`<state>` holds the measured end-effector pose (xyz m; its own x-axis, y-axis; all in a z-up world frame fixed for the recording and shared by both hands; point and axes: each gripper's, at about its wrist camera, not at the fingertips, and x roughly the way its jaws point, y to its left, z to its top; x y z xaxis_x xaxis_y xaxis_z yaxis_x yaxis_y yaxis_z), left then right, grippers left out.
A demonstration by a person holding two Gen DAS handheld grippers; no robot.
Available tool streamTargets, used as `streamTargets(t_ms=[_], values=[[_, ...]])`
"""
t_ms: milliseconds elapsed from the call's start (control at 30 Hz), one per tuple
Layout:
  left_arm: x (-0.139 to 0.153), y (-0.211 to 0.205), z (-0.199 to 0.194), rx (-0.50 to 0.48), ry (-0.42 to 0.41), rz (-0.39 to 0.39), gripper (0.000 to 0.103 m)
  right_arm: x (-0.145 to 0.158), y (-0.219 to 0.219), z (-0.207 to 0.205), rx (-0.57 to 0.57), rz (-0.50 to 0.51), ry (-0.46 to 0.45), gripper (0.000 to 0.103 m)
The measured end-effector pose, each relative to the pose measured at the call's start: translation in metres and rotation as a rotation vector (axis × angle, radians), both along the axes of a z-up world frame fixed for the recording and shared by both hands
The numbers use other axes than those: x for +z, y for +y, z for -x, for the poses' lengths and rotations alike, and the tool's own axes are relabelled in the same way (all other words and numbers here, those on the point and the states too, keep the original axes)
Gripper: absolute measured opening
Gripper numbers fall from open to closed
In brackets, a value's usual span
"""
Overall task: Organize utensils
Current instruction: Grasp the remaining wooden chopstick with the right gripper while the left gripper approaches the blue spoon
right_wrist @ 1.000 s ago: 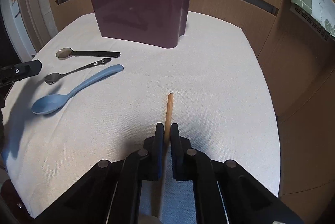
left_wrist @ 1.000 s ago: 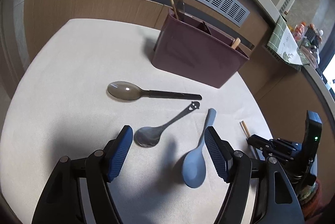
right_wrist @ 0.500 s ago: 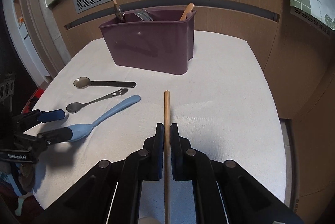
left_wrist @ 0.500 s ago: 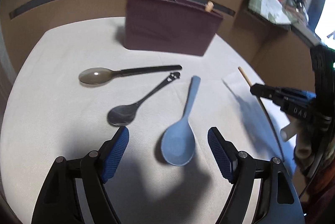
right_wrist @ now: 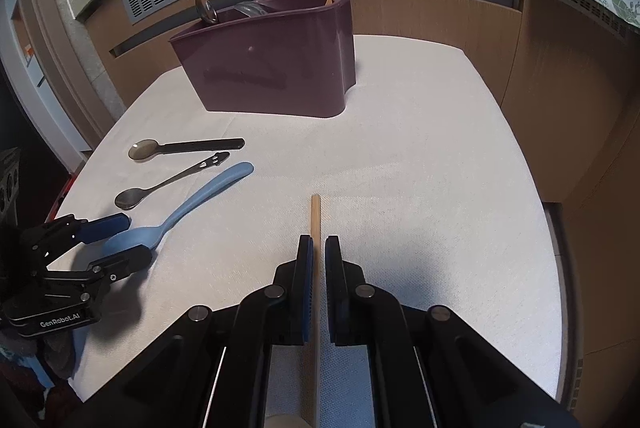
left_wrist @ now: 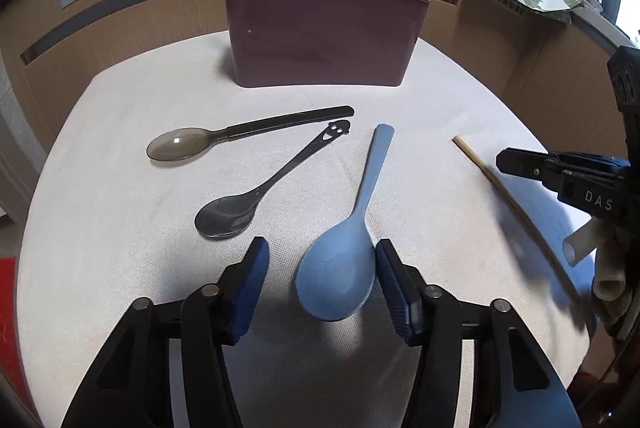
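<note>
Now, left gripper (left_wrist: 320, 268): jaws have just been closing around the bowl of the blue spoon (left_wrist: 340, 268); right pad touches its rim, left pad stands clear, so no grip yet.
Change since a second ago: left gripper has come in from between two spoon bowls to straddle the blue one.
Meaning: pickup of blue spoon is under way, in my judgement.
Right gripper (right_wrist: 316, 248): pressed together on a wooden chopstick (right_wrist: 315, 216), lifted off the cloth.
Nearby: dark metal spoon (left_wrist: 228, 216) just beside the left pad; could be nudged.
Further: smoky plastic spoon (left_wrist: 180, 148) lies apart on the tablecloth (left_wrist: 100, 208).
Far: maroon utensil holder (left_wrist: 320, 36), some utensils already standing inside; path to it looks unobstructed.
</note>
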<state>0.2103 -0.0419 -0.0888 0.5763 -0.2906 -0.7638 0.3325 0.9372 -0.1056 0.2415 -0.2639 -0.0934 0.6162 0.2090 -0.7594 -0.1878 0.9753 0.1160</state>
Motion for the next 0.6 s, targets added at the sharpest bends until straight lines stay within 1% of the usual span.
streamTargets(t_ms=[33, 100, 167, 233, 300, 367, 433, 500, 600], values=[[0.000, -0.001, 0.000, 0.001, 0.001, 0.010, 0.046, -0.001, 0.001, 0.000, -0.001, 0.003, 0.001, 0.005], [0.001, -0.002, 0.001, 0.000, -0.001, 0.022, 0.040, -0.003, 0.002, 0.000, -0.003, 0.013, 0.004, 0.005], [0.002, -0.004, 0.001, 0.001, -0.007, 0.033, 0.039, -0.006, 0.003, 0.000, -0.004, 0.025, 0.013, 0.007], [0.006, -0.002, 0.003, 0.008, -0.026, 0.056, 0.038, -0.008, 0.003, 0.001, 0.002, 0.034, 0.022, 0.007], [0.011, 0.001, 0.003, 0.016, -0.046, 0.062, 0.037, -0.008, 0.004, 0.002, 0.015, 0.044, 0.019, 0.008], [0.018, 0.005, 0.003, 0.032, -0.071, 0.071, 0.037, -0.007, 0.007, 0.002, 0.032, 0.064, 0.018, 0.015], [0.025, 0.010, 0.004, 0.049, -0.096, 0.079, 0.037, -0.009, 0.012, 0.000, 0.045, 0.094, 0.028, 0.019], [0.032, 0.015, 0.004, 0.065, -0.122, 0.087, 0.037, -0.011, 0.015, -0.003, 0.054, 0.109, 0.036, 0.019], [0.042, 0.022, 0.004, 0.091, -0.156, 0.103, 0.036, -0.013, 0.016, -0.010, 0.053, 0.091, 0.048, 0.019]])
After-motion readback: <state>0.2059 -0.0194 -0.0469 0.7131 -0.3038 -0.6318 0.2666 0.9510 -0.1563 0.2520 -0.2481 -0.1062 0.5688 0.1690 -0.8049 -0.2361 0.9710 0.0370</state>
